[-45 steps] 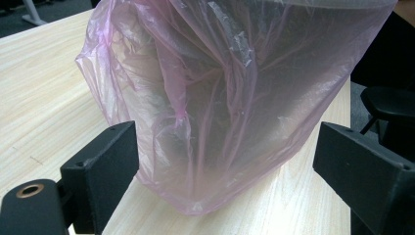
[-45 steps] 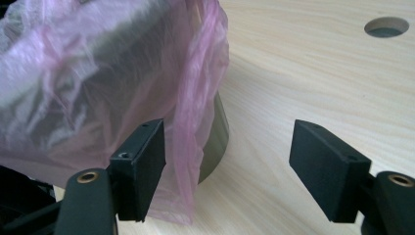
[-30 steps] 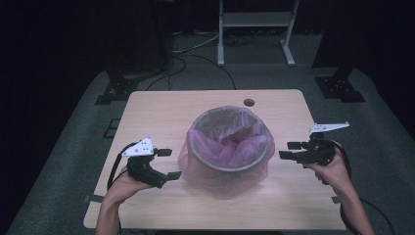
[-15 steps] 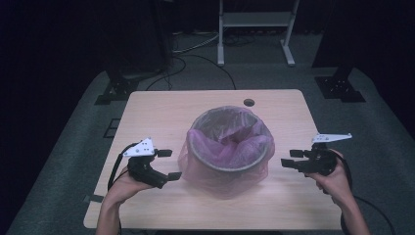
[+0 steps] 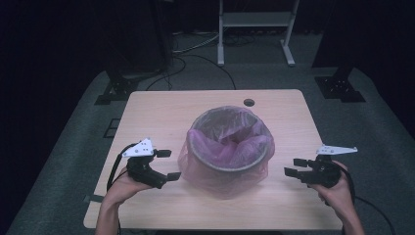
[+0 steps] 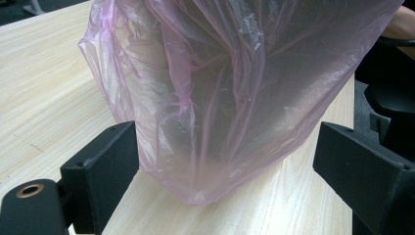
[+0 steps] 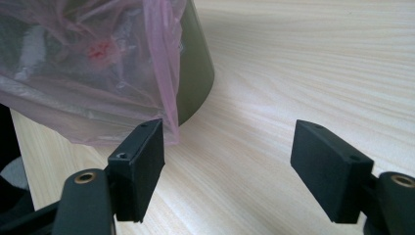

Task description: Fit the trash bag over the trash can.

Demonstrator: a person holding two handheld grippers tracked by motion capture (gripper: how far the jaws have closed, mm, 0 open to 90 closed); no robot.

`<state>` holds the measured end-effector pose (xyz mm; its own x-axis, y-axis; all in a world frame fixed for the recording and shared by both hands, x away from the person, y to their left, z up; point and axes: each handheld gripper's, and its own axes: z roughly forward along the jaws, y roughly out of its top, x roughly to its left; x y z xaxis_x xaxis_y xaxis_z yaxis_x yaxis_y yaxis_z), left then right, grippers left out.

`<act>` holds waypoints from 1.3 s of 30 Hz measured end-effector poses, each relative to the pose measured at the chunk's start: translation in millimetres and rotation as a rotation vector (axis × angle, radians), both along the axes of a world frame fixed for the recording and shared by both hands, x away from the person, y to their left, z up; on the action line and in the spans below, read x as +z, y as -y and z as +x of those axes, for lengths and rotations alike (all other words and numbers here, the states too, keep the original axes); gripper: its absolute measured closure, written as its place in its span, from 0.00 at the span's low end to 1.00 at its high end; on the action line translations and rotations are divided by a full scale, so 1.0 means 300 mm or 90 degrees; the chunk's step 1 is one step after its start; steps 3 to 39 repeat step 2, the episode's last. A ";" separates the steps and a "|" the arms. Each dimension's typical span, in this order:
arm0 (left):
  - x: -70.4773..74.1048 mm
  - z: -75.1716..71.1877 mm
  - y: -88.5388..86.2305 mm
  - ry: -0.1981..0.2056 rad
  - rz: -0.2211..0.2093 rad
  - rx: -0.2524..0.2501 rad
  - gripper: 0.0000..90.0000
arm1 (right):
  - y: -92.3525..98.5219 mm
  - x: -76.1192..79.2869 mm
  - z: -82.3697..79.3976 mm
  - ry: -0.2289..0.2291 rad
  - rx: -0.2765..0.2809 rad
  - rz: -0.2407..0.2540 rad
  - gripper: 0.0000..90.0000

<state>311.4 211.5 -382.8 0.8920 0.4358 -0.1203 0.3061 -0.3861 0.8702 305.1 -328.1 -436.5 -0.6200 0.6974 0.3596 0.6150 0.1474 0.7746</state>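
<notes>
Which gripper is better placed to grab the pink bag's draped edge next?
Left, probably. The left gripper sits beside the pink bag, jaws open with plastic between them in its own view. The right gripper, also open, stands apart from the bin across bare table.

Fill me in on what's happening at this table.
A person sits at a light wooden table with a black two-jaw gripper in each hand, either side of a round grey bin lined with a thin pink plastic bag that hangs over its rim and down its sides. The left gripper is open, its jaws wide close by the bag's hanging folds. The right gripper is open too, a little apart from the bin. Neither grips anything yet.
</notes>
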 end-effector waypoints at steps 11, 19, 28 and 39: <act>0.002 0.000 -0.003 0.002 -0.001 -0.001 0.10 | 0.001 -0.006 -0.020 0.008 -0.010 0.010 0.31; 0.002 0.000 -0.003 0.002 -0.001 -0.001 0.10 | 0.001 -0.006 -0.020 0.008 -0.010 0.010 0.31; 0.002 0.000 -0.003 0.002 -0.001 -0.001 0.10 | 0.001 -0.006 -0.020 0.008 -0.010 0.010 0.31; 0.002 0.000 -0.003 0.002 -0.001 -0.001 0.10 | 0.001 -0.006 -0.020 0.008 -0.010 0.010 0.31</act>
